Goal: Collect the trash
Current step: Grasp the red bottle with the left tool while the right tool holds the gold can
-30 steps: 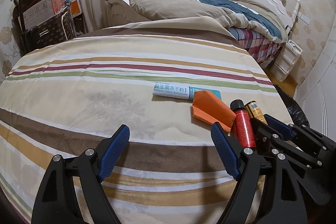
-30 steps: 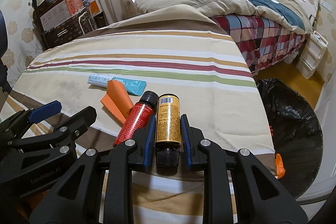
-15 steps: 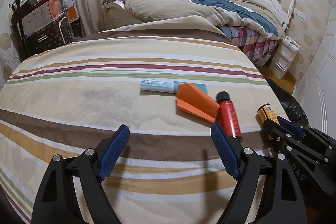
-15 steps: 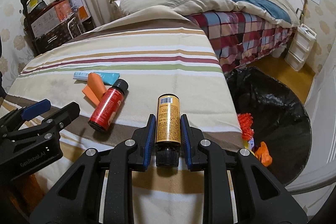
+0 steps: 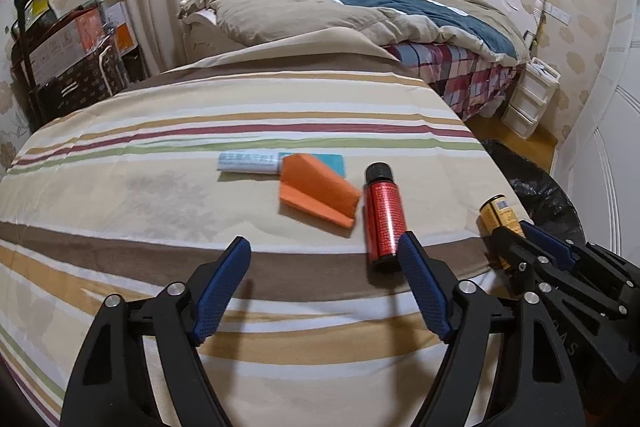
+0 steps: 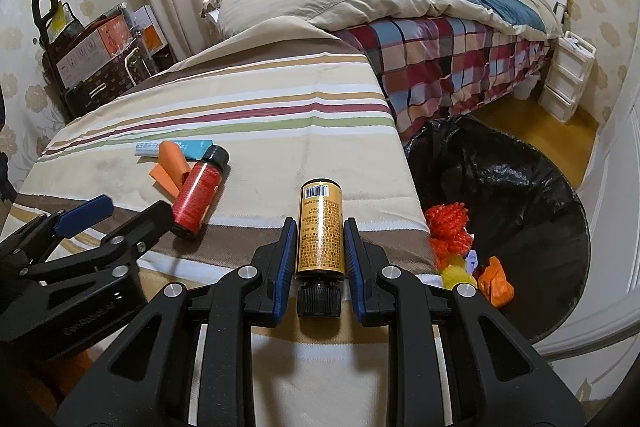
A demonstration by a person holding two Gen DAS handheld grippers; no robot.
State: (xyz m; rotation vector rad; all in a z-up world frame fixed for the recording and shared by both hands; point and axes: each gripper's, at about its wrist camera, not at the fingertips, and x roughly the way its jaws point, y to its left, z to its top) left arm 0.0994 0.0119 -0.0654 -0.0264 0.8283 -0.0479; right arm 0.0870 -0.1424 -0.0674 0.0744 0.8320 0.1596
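My right gripper [image 6: 319, 237] is shut on a small gold bottle [image 6: 320, 227] with a black cap, held above the striped table's right edge; the bottle also shows in the left wrist view [image 5: 499, 213]. A red bottle [image 5: 382, 213] with a black cap lies on the striped cloth [image 5: 160, 211], beside an orange folded paper [image 5: 320, 193] and a white and teal tube box [image 5: 256, 163]. My left gripper [image 5: 324, 275] is open and empty, just in front of the red bottle. A black trash bag [image 6: 500, 187] stands open to the right of the table.
The bag holds orange netting [image 6: 448, 227] and other scraps. A bed [image 6: 420, 7] with a plaid sheet stands behind. A white drawer unit [image 6: 568, 75] is at the far right. A cart with boxes [image 5: 68, 59] stands at the back left.
My right gripper has lifted the gold bottle off the cloth and carried it right, toward the black bag. The left gripper has stayed open and shifted slightly toward the red bottle.
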